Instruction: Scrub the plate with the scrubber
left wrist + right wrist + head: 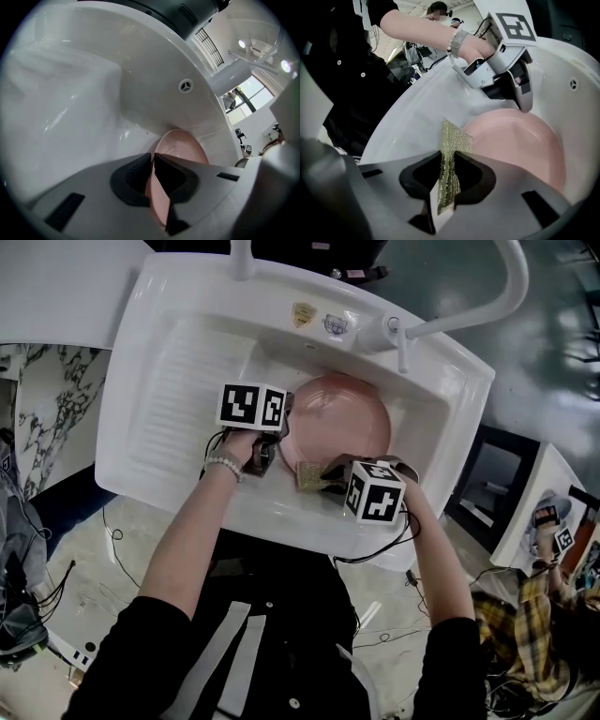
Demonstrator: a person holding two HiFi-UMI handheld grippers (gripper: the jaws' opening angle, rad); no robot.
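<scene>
As the person leans over a white sink (173, 427), both handheld grippers reach down into its basin, where a pink plate (342, 418) lies below the faucet (469, 310).

The left gripper (281, 439) is clamped on the plate's left rim. In the left gripper view its dark pads (133, 180) press on either side of the thin pink edge, and the rest of the plate extends away toward the far basin wall with its small round overflow fitting (185, 86). A beaded bracelet (225, 465) sits on the wrist of that hand.

The right gripper (326, 476) points down at the near side of the basin and grips a yellow-green mesh scrubber (309, 474). In the right gripper view the jaws are closed on the scrubber — it stands on edge between the pads, and its upper corner pokes out above them.

The scrubber is just beside the plate's near-left rim, close to the sink's near wall; whether it actually touches the plate cannot be told. From that same view the left gripper hangs over the plate's far edge, its marker cube on top.
</scene>
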